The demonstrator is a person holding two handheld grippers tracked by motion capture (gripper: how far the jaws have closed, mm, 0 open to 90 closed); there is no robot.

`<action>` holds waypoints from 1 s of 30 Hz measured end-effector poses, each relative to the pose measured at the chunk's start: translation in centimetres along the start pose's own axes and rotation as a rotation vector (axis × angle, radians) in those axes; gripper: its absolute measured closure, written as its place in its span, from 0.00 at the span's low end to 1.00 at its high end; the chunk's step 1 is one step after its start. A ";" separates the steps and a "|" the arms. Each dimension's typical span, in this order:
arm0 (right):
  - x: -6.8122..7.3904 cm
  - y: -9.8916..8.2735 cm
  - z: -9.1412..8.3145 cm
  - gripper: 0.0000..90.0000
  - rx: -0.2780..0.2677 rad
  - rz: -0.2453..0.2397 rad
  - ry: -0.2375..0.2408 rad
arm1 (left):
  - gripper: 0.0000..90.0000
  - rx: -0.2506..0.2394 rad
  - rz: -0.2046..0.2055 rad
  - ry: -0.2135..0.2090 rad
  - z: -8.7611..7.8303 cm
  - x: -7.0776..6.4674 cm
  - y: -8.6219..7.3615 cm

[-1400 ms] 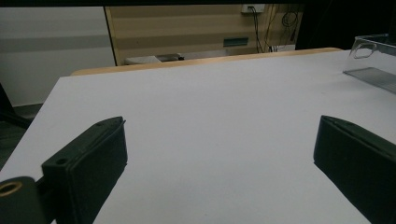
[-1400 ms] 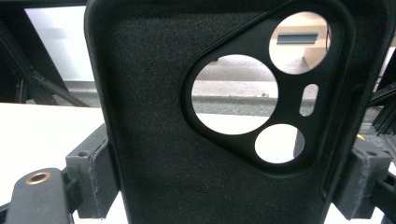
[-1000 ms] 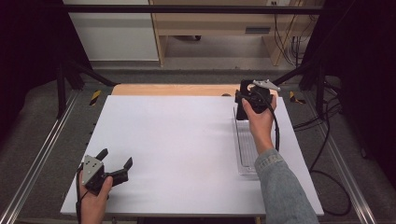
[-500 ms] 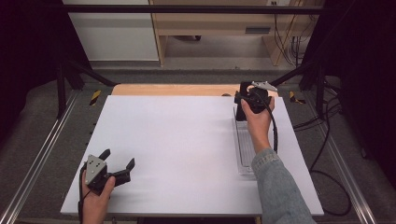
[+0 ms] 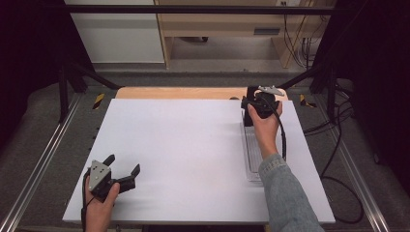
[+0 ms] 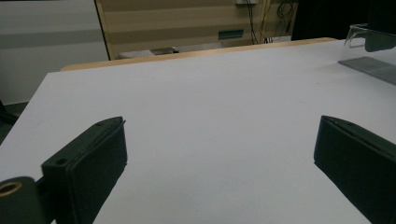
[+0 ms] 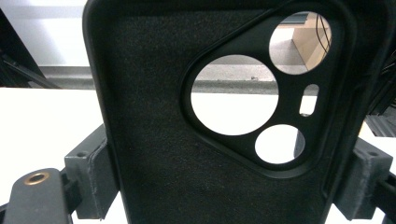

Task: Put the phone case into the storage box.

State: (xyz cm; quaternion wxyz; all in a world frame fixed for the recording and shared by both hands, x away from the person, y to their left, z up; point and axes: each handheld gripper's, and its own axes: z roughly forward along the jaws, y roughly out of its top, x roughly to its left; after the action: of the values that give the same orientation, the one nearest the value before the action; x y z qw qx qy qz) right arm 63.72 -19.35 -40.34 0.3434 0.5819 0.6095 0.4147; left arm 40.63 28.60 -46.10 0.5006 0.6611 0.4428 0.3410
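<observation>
Phone case between right tongs, above tray, left tongs well apart

A blue denim sleeve is being worn on the right arm. Both grippers, left gripper and right gripper, are being seen as black, each topped by a grey three-cornered plate. A black cable is being trailed from the right one. Thick, flat, dark fingers are being shown, with a brass-coloured ring beside one.

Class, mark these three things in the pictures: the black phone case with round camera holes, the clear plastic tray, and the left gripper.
black phone case (image 7: 154, 154), right gripper view, on its textured inner back.
clear plastic tray (image 5: 252, 157), high view, on its ridged floor.
left gripper (image 5: 124, 164), high view, midway between its open jaw tips.
</observation>
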 end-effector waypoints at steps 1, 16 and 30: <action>0.0 -0.1 0.0 0.15 0.001 0.001 -0.002 | 0.03 0.000 0.001 -0.001 0.0 0.0 0.0; 0.1 -0.4 0.5 0.15 0.019 -0.007 -0.001 | 0.03 0.005 0.001 -0.007 0.1 -0.1 0.0; 0.1 -0.6 0.8 0.15 0.029 -0.011 0.000 | 0.03 0.011 0.006 -0.018 0.2 -0.2 0.0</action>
State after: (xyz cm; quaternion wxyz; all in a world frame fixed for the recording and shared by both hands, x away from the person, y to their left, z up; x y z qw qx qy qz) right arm 64.14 -19.12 -41.24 0.3374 0.5835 0.6185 0.4039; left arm 40.74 28.29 -46.21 0.4999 0.6681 0.4384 0.3342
